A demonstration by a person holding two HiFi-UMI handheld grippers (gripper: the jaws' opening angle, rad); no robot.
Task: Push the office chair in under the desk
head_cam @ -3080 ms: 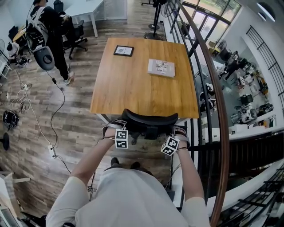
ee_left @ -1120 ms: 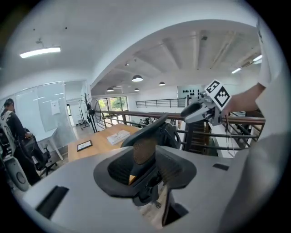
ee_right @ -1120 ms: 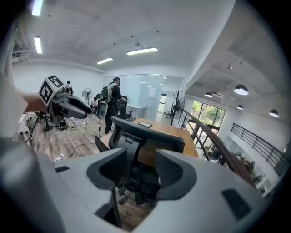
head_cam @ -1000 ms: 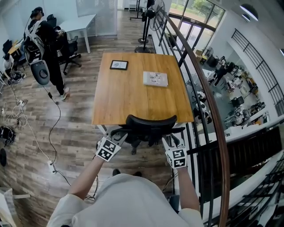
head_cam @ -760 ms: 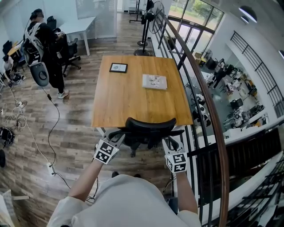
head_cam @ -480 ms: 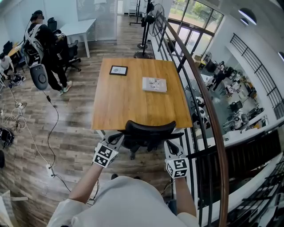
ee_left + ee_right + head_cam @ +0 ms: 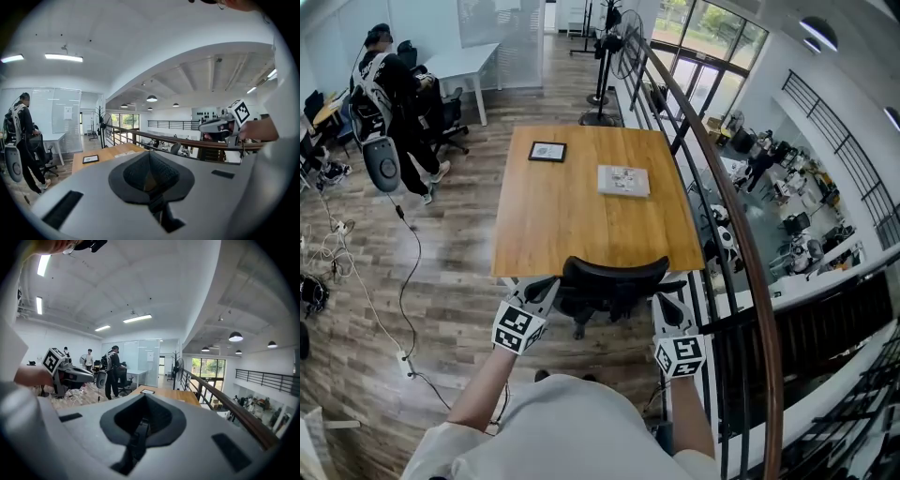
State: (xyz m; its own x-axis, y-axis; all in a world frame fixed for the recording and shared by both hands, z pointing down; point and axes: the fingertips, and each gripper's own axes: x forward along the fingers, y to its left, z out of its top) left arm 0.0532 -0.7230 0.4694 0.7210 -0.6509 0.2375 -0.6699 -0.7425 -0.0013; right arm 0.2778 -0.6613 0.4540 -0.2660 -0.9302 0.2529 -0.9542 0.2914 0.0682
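One office chair (image 7: 614,277) is sitting pushed in at the one desk's (image 7: 581,220) near edge. Two flat items, perhaps a frame (image 7: 547,151) and a booklet (image 7: 623,180), are lying on top. The left gripper (image 7: 546,285) and right gripper (image 7: 667,302) are flanking the chair, their jaws having just been closing, now clenched on nothing.

Black office chair (image 7: 614,274), orange-brown desk (image 7: 572,211)

No word, brand or number could be read; only black-and-white square marker patterns, no letters, were shown on the cubes of the left gripper (image 7: 544,286) and the right gripper (image 7: 666,302); print on the booklet (image 7: 623,180) and the framed card (image 7: 547,151) laid on the desk (image 7: 572,230) was too small to be made out.
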